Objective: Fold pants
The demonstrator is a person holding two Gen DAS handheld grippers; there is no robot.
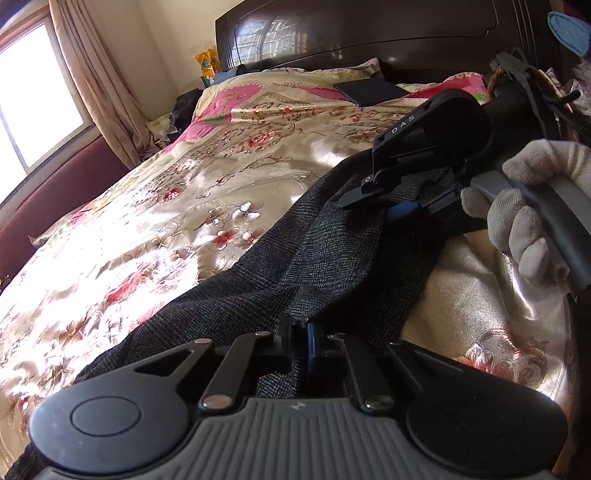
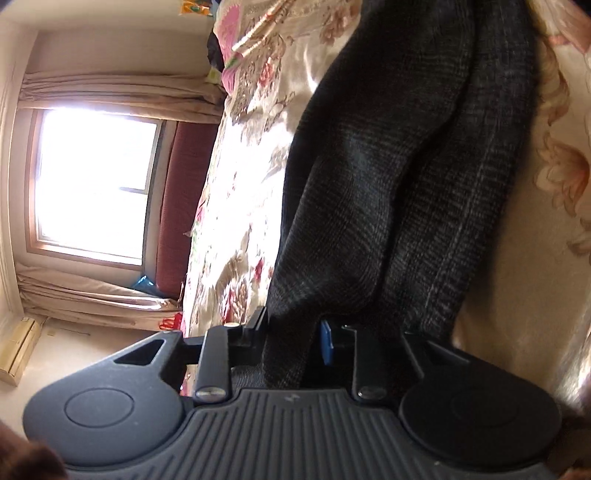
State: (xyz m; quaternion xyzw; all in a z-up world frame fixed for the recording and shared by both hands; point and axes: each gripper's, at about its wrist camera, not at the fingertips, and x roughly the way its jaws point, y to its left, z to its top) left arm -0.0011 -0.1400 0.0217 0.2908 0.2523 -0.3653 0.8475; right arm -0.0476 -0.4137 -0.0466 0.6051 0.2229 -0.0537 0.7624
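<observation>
Dark grey checked pants (image 1: pixel 258 273) lie bunched lengthwise on a floral satin bedspread (image 1: pixel 177 192). My left gripper (image 1: pixel 297 332) at the bottom of the left wrist view is shut on a fold of the cloth. Farther up the same strip, my right gripper (image 1: pixel 384 201) pinches the cloth between a black finger and a blue pad, held by a gloved hand (image 1: pixel 524 221). The right wrist view is rolled sideways. There the pants (image 2: pixel 369 166) run away from my right gripper (image 2: pixel 291 332), whose jaws are shut on a thick fold.
A dark wooden headboard (image 1: pixel 369 33) stands at the far end of the bed. A flat dark item (image 1: pixel 369 92) lies near the pillows. A bright window (image 2: pixel 96 181) with curtains and a red padded seat (image 1: pixel 62 184) run along the left side.
</observation>
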